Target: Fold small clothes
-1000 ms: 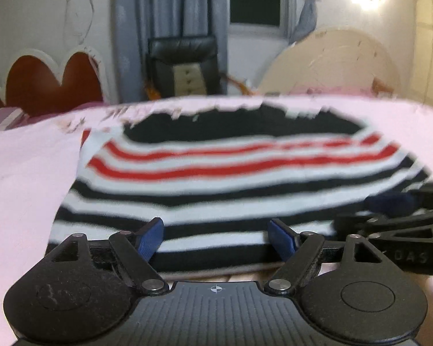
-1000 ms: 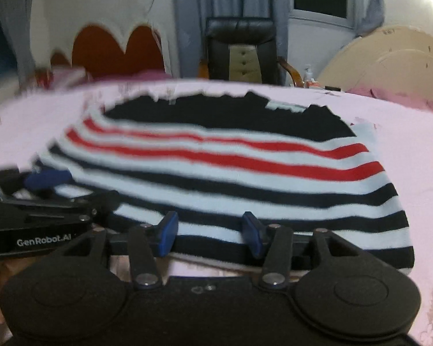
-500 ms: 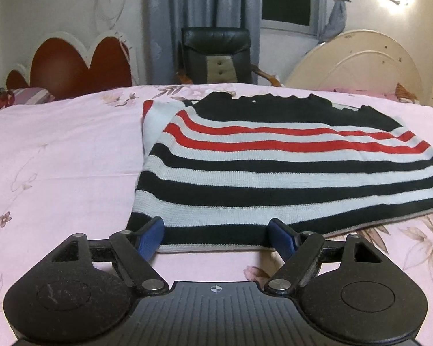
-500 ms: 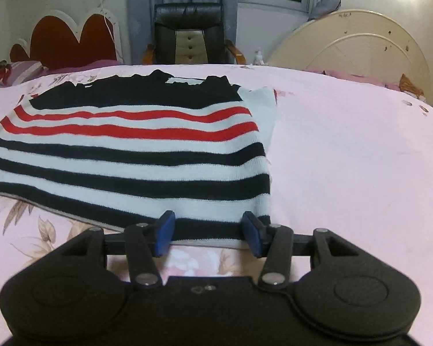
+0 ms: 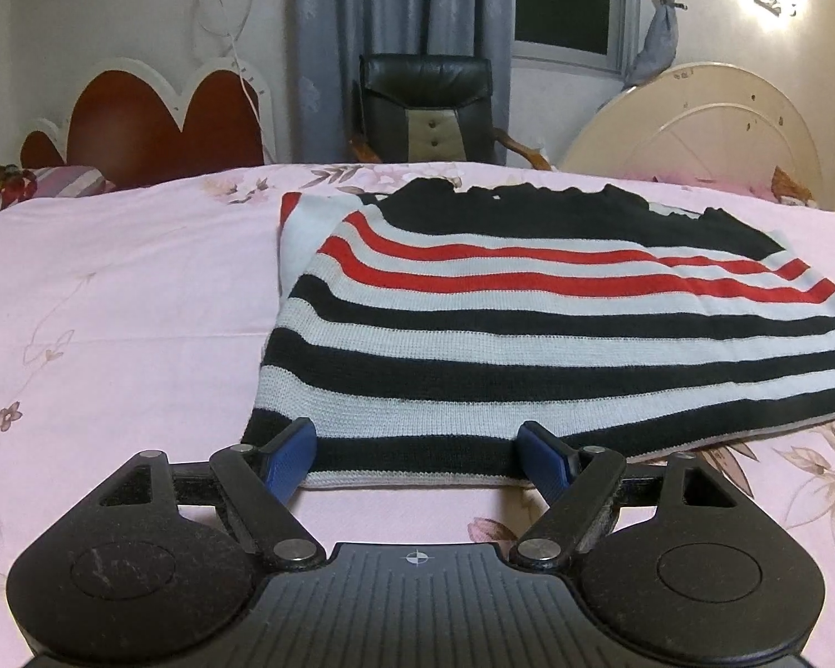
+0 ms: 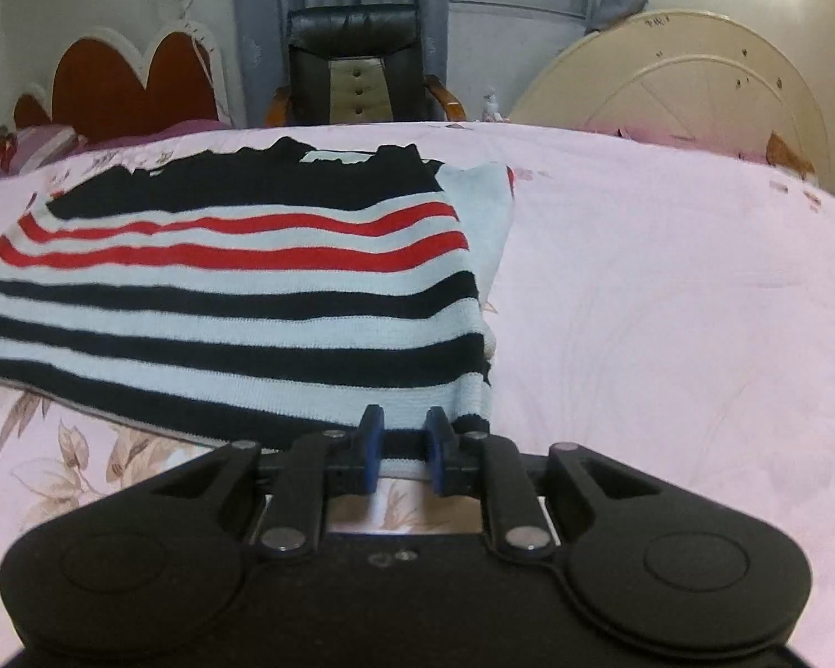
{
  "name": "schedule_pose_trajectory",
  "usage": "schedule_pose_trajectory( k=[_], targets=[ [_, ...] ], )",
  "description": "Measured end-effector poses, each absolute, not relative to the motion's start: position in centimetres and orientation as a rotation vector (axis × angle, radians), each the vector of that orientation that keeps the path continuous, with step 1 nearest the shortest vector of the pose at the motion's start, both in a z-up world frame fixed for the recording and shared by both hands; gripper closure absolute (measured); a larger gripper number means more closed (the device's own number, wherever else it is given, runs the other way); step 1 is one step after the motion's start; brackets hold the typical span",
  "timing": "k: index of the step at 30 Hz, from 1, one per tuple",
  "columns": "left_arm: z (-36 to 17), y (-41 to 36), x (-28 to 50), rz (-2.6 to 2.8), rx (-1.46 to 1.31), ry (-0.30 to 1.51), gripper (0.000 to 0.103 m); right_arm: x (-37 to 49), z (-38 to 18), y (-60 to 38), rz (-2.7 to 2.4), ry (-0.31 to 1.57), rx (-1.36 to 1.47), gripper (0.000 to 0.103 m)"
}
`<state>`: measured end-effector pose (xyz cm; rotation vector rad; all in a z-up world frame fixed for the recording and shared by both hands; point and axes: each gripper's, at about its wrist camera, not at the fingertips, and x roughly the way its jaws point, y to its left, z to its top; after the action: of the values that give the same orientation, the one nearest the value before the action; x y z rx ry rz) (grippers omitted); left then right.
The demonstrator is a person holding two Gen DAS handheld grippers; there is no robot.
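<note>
Your black, white and red striped knit sweater (image 5: 529,328) lies flat on the pink floral bedsheet (image 5: 117,300), already folded in on itself so that a pale strip of a lower layer shows along its left side in the left wrist view and along its right side in the right wrist view. Its black upper part points toward the far edge of the bed and its black hem band faces you. Your left gripper (image 5: 417,459) sits at the near left corner of that hem with its blue-padded fingers (image 5: 290,459) spread wide, one at each side of a stretch of the hem, not pinching anything. Your right gripper (image 6: 403,451) is at the near right corner of the sweater (image 6: 239,300), and here the blue fingers (image 6: 372,448) stand much closer together with the hem's edge lying between them; a gap still shows between the pads, so you cannot tell from this view whether they have really caught the cloth. Beyond the bed you face a black leather armchair (image 5: 426,106) in front of grey curtains (image 5: 362,28), a red heart-shaped headboard with a white rim (image 5: 161,122) to the left, and a cream round tabletop leaning against the wall (image 5: 707,128) to the right.
</note>
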<state>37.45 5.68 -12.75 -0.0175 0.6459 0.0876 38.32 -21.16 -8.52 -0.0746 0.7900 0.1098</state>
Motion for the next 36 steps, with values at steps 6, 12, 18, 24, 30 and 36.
schedule_pose_trajectory(
  k=[6, 12, 18, 24, 30, 36],
  targets=[
    [-12.3, 6.3, 37.5, 0.069, -0.043, 0.662, 0.024, 38.3, -8.5, -21.1, 0.109, 0.793, -0.085, 0.087],
    [-10.8, 10.1, 34.2, 0.23, -0.19, 0.633, 0.024, 39.1, -7.8, -22.0, 0.128, 0.843, -0.028, 0.087],
    [-12.6, 14.7, 30.4, 0.162, -0.689, 0.57, 0.024, 37.2, -6.2, -22.5, 0.135, 0.807, 0.059, 0.079],
    [-15.1, 13.5, 32.4, 0.112, -0.941, 0.52, 0.024, 37.1, -5.6, -20.5, 0.212, 0.784, 0.112, 0.087],
    [-15.8, 13.0, 36.2, 0.141, -0.995, 0.458, 0.024, 38.6, -4.7, -18.9, 0.288, 0.752, 0.143, 0.09],
    [-15.9, 12.9, 39.9, 0.146, -0.946, 0.436, 0.026, 40.8, -5.5, -17.9, 0.321, 0.756, 0.187, 0.09]
  ],
)
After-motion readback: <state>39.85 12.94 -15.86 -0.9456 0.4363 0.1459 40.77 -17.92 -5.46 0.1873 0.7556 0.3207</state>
